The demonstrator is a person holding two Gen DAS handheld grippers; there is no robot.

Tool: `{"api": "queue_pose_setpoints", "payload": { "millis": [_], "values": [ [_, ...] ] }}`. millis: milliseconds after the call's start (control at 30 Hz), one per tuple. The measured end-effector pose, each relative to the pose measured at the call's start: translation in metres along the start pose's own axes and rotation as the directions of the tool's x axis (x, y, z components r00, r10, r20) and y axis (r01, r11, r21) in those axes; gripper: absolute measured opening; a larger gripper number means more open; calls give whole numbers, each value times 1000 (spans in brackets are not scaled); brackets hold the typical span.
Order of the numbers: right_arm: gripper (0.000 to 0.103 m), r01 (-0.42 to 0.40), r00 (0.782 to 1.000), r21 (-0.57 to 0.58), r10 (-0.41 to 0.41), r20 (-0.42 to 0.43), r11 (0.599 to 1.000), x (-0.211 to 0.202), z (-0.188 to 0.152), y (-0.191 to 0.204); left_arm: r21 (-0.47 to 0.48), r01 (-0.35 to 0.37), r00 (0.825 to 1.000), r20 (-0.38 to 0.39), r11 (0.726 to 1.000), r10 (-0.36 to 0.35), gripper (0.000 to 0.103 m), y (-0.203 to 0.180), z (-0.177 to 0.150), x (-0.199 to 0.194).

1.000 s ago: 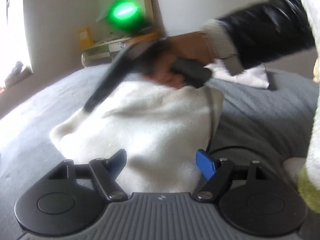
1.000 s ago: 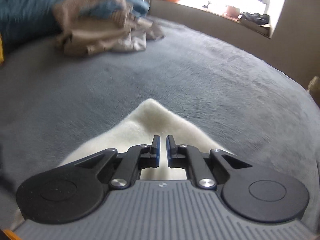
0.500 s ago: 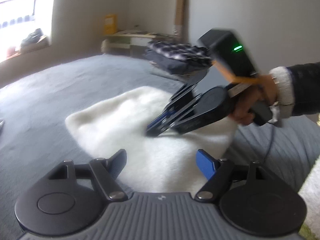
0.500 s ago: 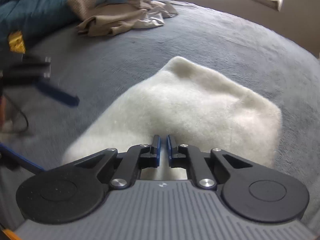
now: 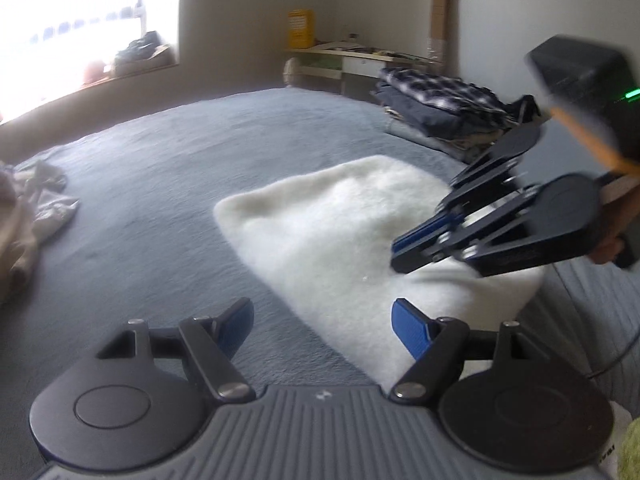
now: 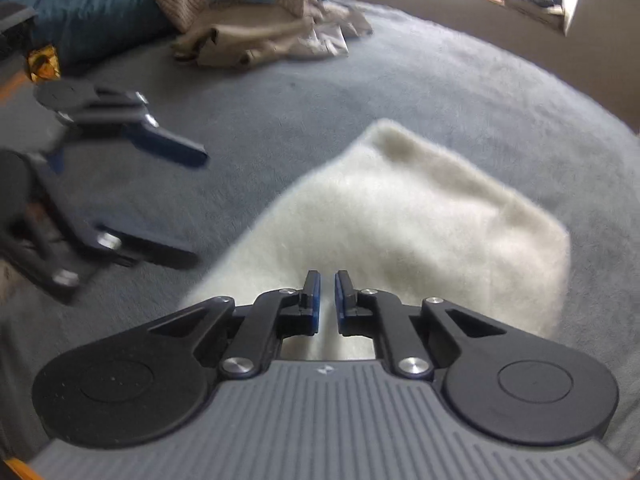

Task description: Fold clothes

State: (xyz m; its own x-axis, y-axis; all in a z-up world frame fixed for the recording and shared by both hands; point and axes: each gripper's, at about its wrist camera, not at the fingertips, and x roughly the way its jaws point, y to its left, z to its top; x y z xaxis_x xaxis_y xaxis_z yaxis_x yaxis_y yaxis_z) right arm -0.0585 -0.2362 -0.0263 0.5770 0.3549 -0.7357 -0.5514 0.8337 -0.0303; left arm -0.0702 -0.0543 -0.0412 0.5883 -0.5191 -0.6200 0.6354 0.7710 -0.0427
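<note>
- White fleecy garment (image 5: 352,236) lay folded on the grey bed cover (image 5: 160,184) in my left wrist view; my left gripper (image 5: 322,326) hung spread wide and empty at its near edge.
- From the right wrist view, my right gripper (image 6: 325,296) sat over the garment (image 6: 420,216), jaws nearly together with a narrow gap, gripping nothing I could see.

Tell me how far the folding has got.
Done: a stack of folded clothes sits at the far edge of the bed. In hand: the white fleece lies folded flat; the right gripper is nearly shut over it, the left gripper open beside it. Left: a loose heap of clothes.
</note>
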Motion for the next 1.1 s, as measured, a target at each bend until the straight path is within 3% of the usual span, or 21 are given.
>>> {"api": "queue_pose_setpoints", "payload": {
  "millis": [67, 200, 367, 533, 700, 800, 933, 1100],
  "values": [
    [6, -43, 999, 8, 43, 16, 999, -8, 2, 7, -32, -32, 999, -14, 999, 32, 77, 6, 2, 2],
    [6, 8, 997, 1, -8, -76, 1000, 18, -17, 10, -130, -90, 995, -64, 987, 82, 77, 27, 3, 5],
    [7, -10, 999, 77, 13, -44, 997, 0, -4, 5, -225, -129, 989, -104, 966, 107, 77, 46, -1, 6],
    [6, 15, 995, -32, -18, -96, 999, 9, -19, 26, -284, -156, 984, -129, 946, 123, 77, 57, -4, 8],
    [5, 30, 995, -35, -33, -91, 999, 6, -14, 26, -247, -147, 985, -126, 958, 119, 77, 48, -4, 7],
    [5, -21, 999, -76, 17, -48, 997, -18, -6, 37, -242, -143, 985, -131, 960, 114, 77, 45, -5, 7],
    [5, 13, 994, -154, -30, -105, 988, -1, -34, 53, -243, -134, 986, -134, 961, 104, 77, 42, -4, 9],
    [5, 11, 996, -77, -18, -89, 997, -12, -29, 49, -220, -121, 987, -126, 968, 94, 77, 35, -5, 7]
  ]
}}
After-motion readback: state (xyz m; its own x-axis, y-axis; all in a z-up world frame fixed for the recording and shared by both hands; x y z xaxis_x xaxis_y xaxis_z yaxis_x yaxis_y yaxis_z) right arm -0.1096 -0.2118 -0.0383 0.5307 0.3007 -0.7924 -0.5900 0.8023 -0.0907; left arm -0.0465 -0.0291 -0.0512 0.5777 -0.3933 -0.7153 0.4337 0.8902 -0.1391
